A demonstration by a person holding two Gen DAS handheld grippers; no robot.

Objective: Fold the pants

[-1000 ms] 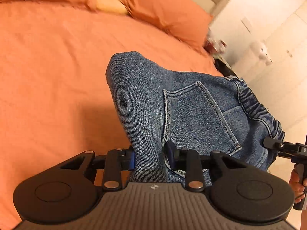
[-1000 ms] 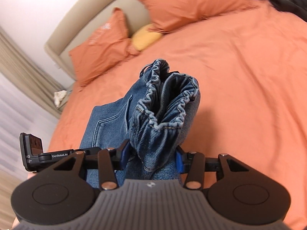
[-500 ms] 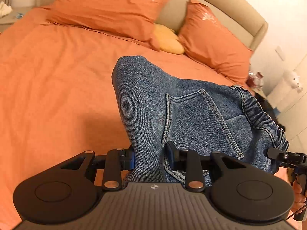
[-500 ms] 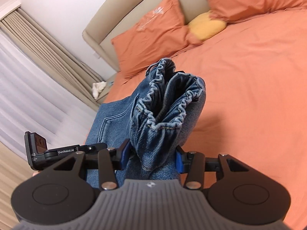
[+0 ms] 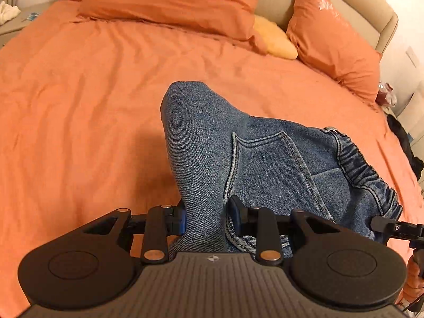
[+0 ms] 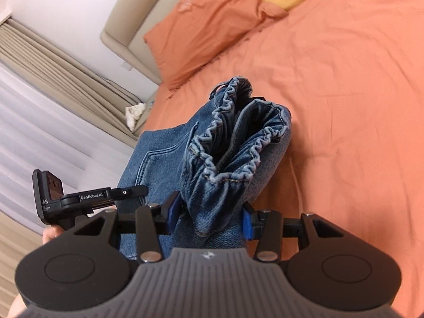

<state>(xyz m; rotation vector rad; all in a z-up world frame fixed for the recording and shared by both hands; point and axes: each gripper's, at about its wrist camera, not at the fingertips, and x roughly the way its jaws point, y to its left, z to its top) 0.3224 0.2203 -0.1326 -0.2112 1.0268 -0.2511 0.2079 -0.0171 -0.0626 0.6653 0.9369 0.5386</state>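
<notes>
Left wrist view: the orange bedspread spreads wide and bare to the left and ahead, up to two orange pillows and a yellow cushion against the beige headboard. The bed's right edge falls away near a dark item on the floor side. The left gripper is clamped on a folded edge of the blue denim pants; the cloth rises between its blue-padded fingers, with a back pocket and the elastic waistband off to the right.

Right wrist view: open bedspread lies ahead and to the right; curtains and the bed's edge close in on the left. The right gripper pinches the gathered waistband end of the pants, bunched upright between its fingers. The left gripper sits just beside, holding the same garment
</notes>
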